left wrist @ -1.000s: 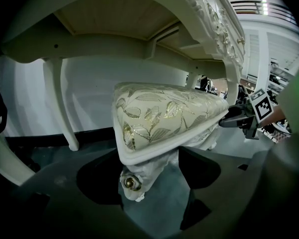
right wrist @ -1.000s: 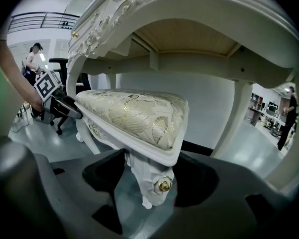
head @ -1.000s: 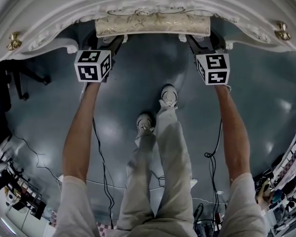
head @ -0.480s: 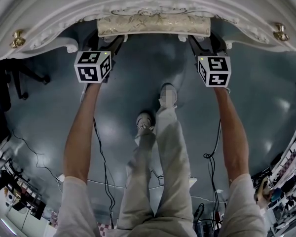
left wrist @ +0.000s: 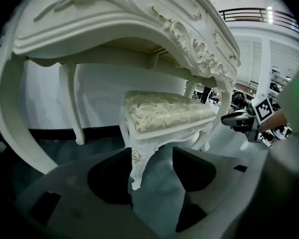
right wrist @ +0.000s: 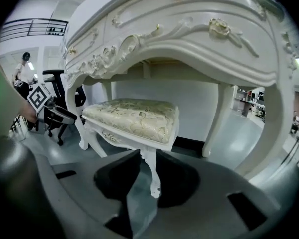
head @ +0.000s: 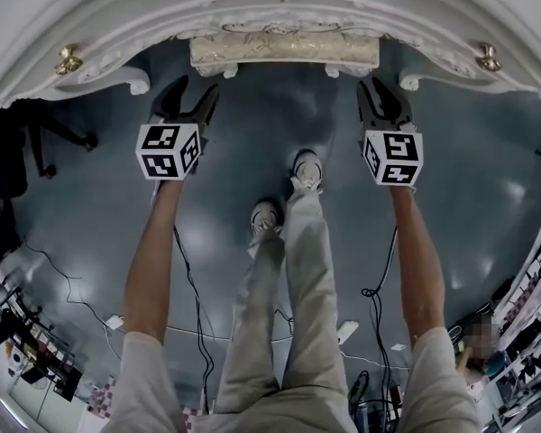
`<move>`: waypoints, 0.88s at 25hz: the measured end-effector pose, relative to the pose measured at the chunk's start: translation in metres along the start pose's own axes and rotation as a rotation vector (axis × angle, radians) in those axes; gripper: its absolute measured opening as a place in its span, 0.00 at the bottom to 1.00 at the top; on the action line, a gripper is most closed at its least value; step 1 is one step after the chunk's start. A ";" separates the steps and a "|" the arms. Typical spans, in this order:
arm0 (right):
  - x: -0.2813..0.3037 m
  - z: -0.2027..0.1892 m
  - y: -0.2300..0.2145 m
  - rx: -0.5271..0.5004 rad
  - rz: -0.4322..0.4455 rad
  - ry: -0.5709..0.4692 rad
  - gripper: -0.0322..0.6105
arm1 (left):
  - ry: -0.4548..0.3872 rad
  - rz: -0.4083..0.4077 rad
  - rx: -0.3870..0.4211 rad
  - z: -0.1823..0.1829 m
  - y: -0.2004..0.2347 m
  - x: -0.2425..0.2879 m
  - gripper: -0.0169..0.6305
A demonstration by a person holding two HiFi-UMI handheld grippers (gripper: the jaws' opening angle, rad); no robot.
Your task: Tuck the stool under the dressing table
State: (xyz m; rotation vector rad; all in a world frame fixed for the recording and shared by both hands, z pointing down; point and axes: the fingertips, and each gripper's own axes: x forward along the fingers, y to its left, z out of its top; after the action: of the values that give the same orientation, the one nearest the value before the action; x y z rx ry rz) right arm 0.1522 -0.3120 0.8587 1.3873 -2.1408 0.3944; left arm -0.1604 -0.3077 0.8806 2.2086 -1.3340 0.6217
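Stool [head: 284,50] sits dead ahead under table [head: 99,25], long axis crosswise; left claw [head: 191,95] and right claw [head: 381,95] both wide, empty, short of its ends, equally near.

We see black cables [head: 198,314] trailing over the grey floor [head: 81,233] at six o'clock, and a black office chair [head: 4,165] at nine o'clock.

The right gripper [right wrist: 145,185] is holding its jaws apart, gripping nothing. A front leg [right wrist: 152,171] of the stool [right wrist: 134,117] is showing in the gap between them. The stool is standing beneath the dressing table [right wrist: 189,34]. At far left, the left gripper [right wrist: 60,112] is hovering before an office chair [right wrist: 65,81].
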 end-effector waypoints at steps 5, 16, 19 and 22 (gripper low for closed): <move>-0.022 0.012 0.013 0.033 -0.009 -0.017 0.10 | -0.044 -0.027 0.032 0.023 -0.015 -0.029 0.24; -0.090 0.059 0.046 0.067 0.052 -0.056 0.05 | -0.089 -0.061 0.016 0.066 -0.057 -0.087 0.05; -0.115 0.075 0.051 0.058 0.055 -0.066 0.05 | -0.108 -0.061 0.001 0.081 -0.065 -0.108 0.05; -0.137 0.088 0.053 0.034 0.062 -0.062 0.05 | -0.118 -0.062 -0.022 0.097 -0.072 -0.127 0.05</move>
State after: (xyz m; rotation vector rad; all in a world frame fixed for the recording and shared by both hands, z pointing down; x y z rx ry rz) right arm 0.1221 -0.2336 0.7088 1.3706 -2.2414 0.4192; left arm -0.1368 -0.2512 0.7164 2.2902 -1.3174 0.4577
